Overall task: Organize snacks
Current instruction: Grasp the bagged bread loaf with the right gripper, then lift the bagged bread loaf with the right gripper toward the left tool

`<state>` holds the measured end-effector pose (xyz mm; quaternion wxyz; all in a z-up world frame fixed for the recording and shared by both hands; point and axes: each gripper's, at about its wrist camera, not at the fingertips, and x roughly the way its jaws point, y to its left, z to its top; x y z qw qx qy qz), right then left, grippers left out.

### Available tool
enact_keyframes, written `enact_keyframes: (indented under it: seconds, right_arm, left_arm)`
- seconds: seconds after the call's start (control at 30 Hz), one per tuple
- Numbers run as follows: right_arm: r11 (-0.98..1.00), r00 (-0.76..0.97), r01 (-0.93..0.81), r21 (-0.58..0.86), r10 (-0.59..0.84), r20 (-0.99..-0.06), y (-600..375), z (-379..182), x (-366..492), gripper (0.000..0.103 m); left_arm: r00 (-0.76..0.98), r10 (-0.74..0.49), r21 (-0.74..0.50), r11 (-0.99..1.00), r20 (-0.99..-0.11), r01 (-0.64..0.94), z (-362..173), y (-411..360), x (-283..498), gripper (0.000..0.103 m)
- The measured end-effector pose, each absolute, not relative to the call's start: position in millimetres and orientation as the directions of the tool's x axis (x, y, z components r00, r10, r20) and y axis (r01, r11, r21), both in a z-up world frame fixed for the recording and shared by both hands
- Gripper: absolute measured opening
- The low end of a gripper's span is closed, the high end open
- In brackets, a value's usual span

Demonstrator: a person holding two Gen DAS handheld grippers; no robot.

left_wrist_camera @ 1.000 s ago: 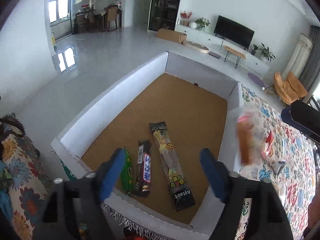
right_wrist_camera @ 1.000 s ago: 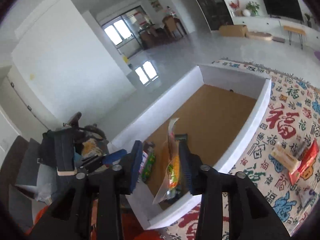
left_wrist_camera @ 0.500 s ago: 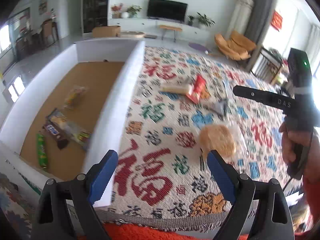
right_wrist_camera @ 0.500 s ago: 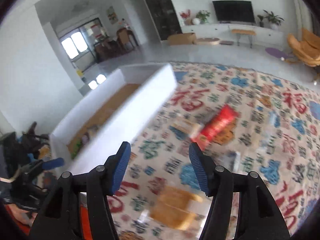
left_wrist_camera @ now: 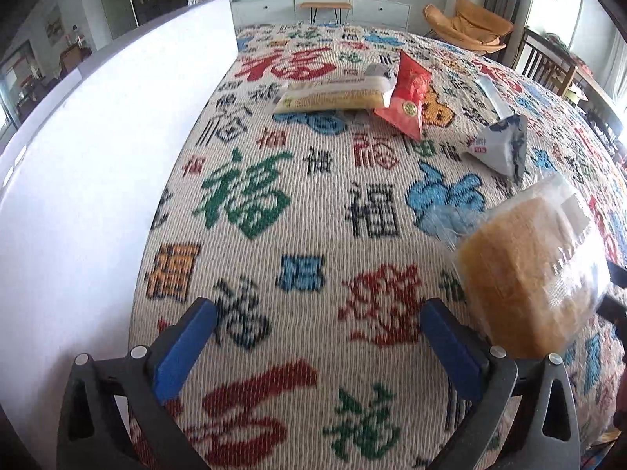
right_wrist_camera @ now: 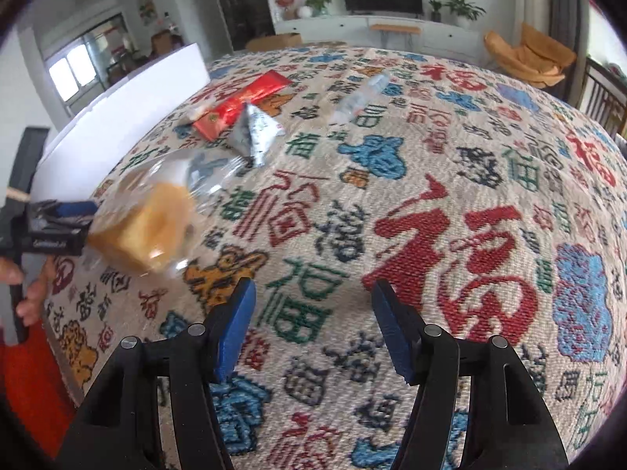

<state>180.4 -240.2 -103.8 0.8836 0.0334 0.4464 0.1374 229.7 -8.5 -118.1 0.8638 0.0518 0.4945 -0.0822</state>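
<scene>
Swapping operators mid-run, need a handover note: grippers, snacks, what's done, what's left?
Left gripper: jaws open, just been opening, nothing between them.
Right gripper: the same.
Bagged bread, yellow packet, red packet and silver pouch are on the patterned cloth, outside the white box.
Done: cannot tell, box interior hidden.
Left: those four into the box, probably bread first.
</scene>
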Motion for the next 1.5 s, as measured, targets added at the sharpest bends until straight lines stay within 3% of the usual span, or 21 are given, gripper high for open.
enact_keyframes:
  seconds: [0.17,0.5,0.8,1.23,1.5]
  right_arm:
    - [0.928,0.545,-0.341,0.152,0.327,-0.772,-203,-107,180,0.066]
    - [0.924,0.561,-0.307,0.226,0.368,-0.742,-206,-112,187,0.073]
    - [0.935,0.561,-0.328,0.137,0.31,-0.767,-190,-113,184,0.079]
    - [0.94,0.566,-0.33,0.088,0.271,-0.779,-184,-113,183,0.079]
    - [0.931,0.56,-0.326,0.165,0.331,-0.76,-193,-112,185,0.079]
  left_arm:
    - [0.572,-0.106,-0.003,0.984,-0.814,0.177,-122,-8,267,0.103]
    - [0.578,-0.095,0.003,0.986,-0.81,0.165,-122,-8,268,0.103]
    - [0.578,-0.095,0.003,0.986,-0.81,0.165,-122,-8,268,0.103]
    - [0.578,-0.095,0.003,0.986,-0.81,0.165,-122,-8,267,0.103]
    - [0.579,-0.094,0.003,0.986,-0.81,0.165,-122,-8,267,0.103]
